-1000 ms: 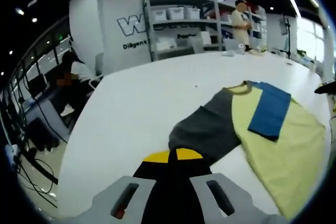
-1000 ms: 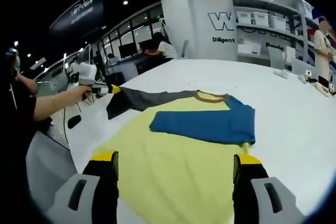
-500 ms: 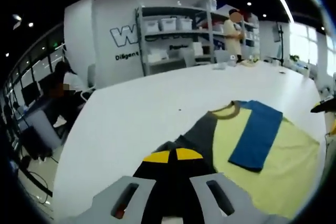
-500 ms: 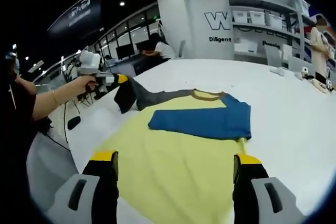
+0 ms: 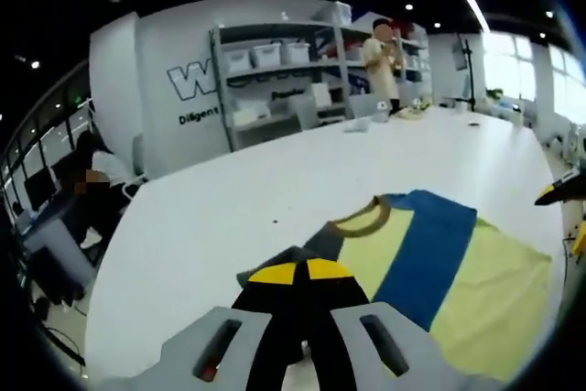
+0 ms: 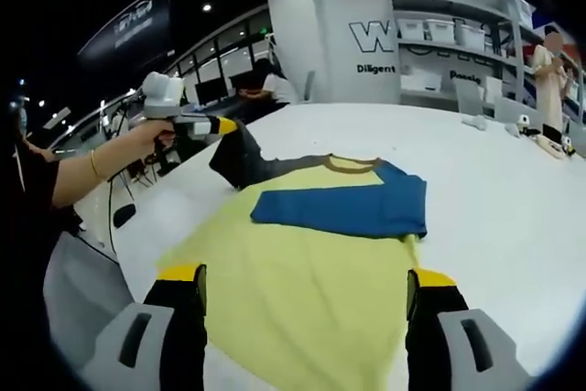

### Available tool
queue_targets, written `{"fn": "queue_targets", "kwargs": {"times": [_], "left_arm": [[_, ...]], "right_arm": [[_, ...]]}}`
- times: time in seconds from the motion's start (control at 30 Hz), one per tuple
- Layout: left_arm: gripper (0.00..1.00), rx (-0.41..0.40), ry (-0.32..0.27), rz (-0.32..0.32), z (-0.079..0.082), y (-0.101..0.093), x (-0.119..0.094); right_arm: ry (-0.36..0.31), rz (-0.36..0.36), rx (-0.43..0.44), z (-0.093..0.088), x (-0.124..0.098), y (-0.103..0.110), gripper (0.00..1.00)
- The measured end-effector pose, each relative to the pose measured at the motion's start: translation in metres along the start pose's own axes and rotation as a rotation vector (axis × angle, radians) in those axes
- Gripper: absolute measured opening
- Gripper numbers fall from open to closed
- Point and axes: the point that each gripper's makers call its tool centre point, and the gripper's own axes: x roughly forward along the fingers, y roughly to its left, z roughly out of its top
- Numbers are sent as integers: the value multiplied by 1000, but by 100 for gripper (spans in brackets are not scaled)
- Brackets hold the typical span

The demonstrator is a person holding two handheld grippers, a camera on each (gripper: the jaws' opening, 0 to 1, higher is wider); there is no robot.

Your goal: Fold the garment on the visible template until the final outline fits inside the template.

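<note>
On the white table [image 6: 513,190], the left tongs [image 6: 224,124] pinch the shirt's [image 6: 302,272] grey sleeve [image 6: 252,164], lifted for folding across the chest next; the right tongs [image 6: 307,304] hang wide, empty, above the hem.

One shirt [image 6: 311,254], one table [image 6: 494,199], two grippers: left [image 6: 224,125], right [image 6: 307,295]; one shelf unit [image 5: 275,80].

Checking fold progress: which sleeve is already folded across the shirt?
The blue sleeve: it lies flat across the yellow body. The grey sleeve is lifted off the table, held in the left gripper.
</note>
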Motion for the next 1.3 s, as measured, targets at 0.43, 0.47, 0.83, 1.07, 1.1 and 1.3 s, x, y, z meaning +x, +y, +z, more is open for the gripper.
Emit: {"fn": "queue_targets", "kwargs": {"times": [0.43, 0.47, 0.83, 1.07, 1.1, 1.3], "left_arm": [[0, 110, 36, -49, 4, -60, 29], [0, 116, 38, -55, 4, -66, 30], [0, 230, 66, -118, -10, -118, 40], [0, 313, 105, -151, -29, -142, 43], [1, 327, 112, -150, -32, -144, 44], [1, 322, 142, -184, -45, -155, 47]], "right_arm": [[-1, -48, 30, -7, -5, -11, 88], [1, -48, 33, -8, -5, -11, 88], [15, -80, 54, -19, -9, -17, 88], [25, -97, 54, -24, -9, -20, 88], [27, -98, 49, -25, -9, -20, 88], [39, -97, 49, -28, -7, -21, 88]]}}
